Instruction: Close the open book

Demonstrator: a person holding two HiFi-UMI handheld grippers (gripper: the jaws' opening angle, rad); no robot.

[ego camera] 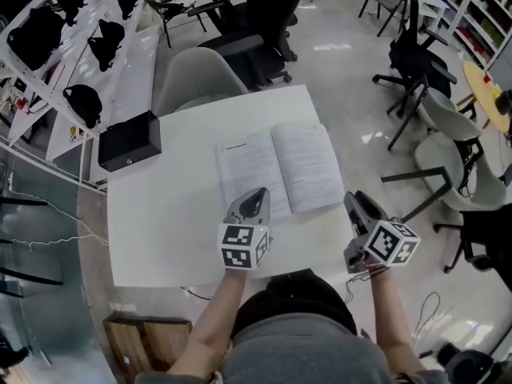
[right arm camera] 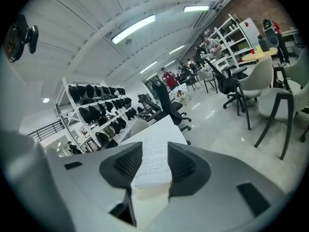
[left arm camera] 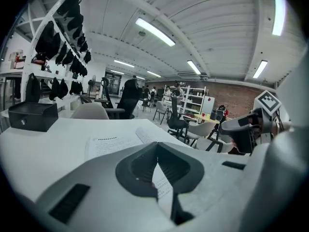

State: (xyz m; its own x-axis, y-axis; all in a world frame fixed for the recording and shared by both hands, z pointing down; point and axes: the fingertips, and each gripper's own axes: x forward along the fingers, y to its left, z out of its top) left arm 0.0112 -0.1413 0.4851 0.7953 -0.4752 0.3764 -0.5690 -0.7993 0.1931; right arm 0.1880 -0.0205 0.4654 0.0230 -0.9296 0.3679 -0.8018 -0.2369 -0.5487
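Note:
An open book (ego camera: 280,170) lies flat in the middle of the white table (ego camera: 160,222), its printed pages facing up. My left gripper (ego camera: 254,194) hovers over the near edge of the left page; in the left gripper view its tips (left arm camera: 157,146) meet, with nothing between them and the book (left arm camera: 108,144) ahead. My right gripper (ego camera: 354,198) sits at the book's near right corner, by the table's right edge. In the right gripper view its jaws (right arm camera: 154,151) stand apart, and the right page and page stack (right arm camera: 154,168) show in the gap without the pads pressing on them.
A black box (ego camera: 128,141) stands at the table's far left corner. A grey chair (ego camera: 196,78) and a black office chair (ego camera: 264,14) stand behind the table. A white rack of black bags (ego camera: 72,38) runs along the left. More chairs (ego camera: 448,174) stand at the right.

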